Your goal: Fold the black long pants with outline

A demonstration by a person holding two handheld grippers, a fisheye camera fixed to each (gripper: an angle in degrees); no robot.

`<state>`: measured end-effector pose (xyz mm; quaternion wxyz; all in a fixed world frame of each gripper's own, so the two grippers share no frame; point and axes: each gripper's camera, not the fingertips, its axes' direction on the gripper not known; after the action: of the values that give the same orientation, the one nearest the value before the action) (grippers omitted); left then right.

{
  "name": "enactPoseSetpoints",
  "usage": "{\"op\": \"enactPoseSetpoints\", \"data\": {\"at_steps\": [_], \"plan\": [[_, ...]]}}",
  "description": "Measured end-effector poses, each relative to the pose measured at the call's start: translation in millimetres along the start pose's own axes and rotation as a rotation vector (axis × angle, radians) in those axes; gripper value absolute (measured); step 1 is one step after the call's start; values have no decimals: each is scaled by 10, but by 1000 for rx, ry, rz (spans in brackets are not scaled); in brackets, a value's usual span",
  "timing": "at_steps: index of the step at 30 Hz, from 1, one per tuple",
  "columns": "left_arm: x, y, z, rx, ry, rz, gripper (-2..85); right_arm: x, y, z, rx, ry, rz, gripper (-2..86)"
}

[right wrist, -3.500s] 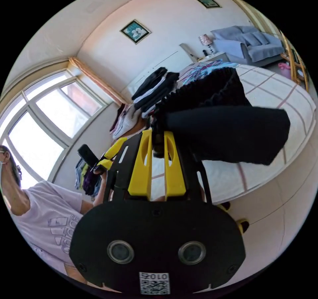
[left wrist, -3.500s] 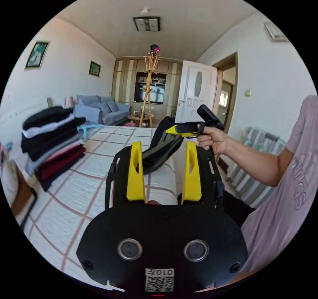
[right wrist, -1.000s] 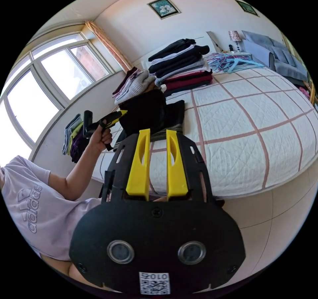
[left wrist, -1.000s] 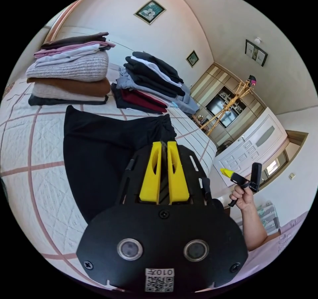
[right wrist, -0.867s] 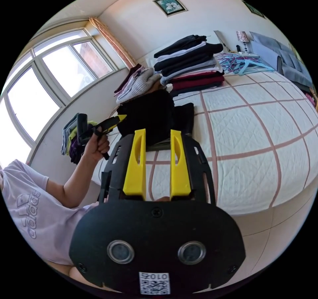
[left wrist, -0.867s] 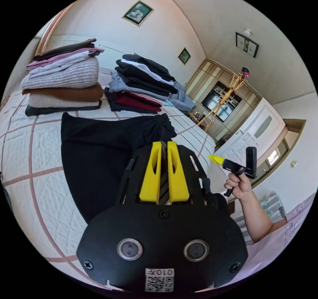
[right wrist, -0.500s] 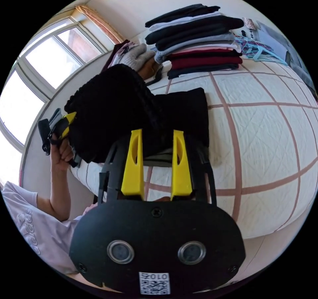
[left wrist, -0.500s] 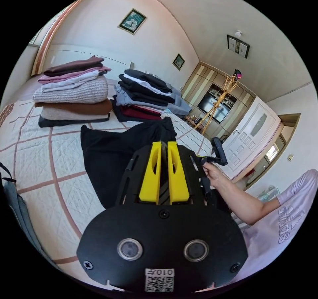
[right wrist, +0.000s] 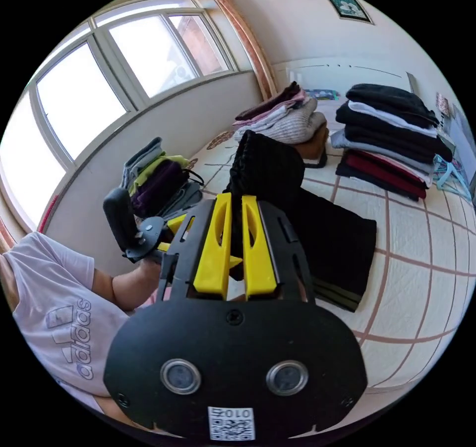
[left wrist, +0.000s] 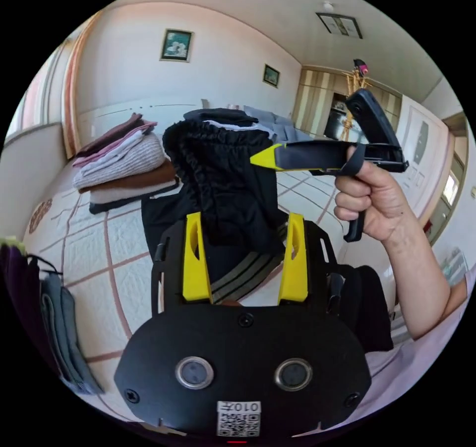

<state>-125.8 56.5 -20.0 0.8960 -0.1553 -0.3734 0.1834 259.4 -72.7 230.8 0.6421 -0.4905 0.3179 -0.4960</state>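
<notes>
Quilted bed point(right wrist: 421, 278) beneath both tongs: right gripper point(right wrist: 231, 241) clamps the black pants' point(right wrist: 327, 239) gathered waistband, lifting it for folding; left gripper point(left wrist: 245, 256) stands open just beside.

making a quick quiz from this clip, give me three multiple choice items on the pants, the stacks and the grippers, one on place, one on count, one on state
1. Where does the lower part of the black pants lie?
A. on the quilted bed
B. on the floor
C. on the sofa

2. How many stacks of folded clothes stand on the bed behind the pants?
A. one
B. two
C. four

3. What is the right gripper doing?
A. open, holding nothing
B. shut on the gathered waistband
C. resting on a stack

Answers: 1 A, the pants spread over the checked quilt. 2 B, a knitwear stack and a dark stack stand side by side. 3 B, its fingers close on the raised waistband, while the left gripper is open.
</notes>
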Motion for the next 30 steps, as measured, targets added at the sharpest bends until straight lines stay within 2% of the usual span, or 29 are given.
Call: {"op": "enactPoseSetpoints", "data": {"at_steps": [4,7,11,13,15,18,22,27,30], "plan": [[-91,107,-273,100,6,-186,202,-374,-153,79,4,-61,-71,51],[-207,144,-569,214,-58,-283,161,-734,-242,245,-40,-115,-153,52],[-607,106,-995,273,-49,-280,113,-929,-160,169,26,-168,-238,61],[-902,138,-1272,301,-37,-334,108,-810,-60,27,103,-86,-195,70],[-1190,175,-1593,323,0,-373,107,-677,118,7,106,203,-150,90],[-1403,181,-2037,325,-38,-365,109,-578,337,299,69,414,-143,124],[-1381,103,-2159,265,-54,-299,110,-556,416,962,-55,400,-158,138],[-1311,33,-2081,214,-61,-273,111,-797,358,1816,-242,474,-308,151],[-1332,4,-2090,216,-43,-277,111,-674,277,1963,-257,510,-259,149]]}}
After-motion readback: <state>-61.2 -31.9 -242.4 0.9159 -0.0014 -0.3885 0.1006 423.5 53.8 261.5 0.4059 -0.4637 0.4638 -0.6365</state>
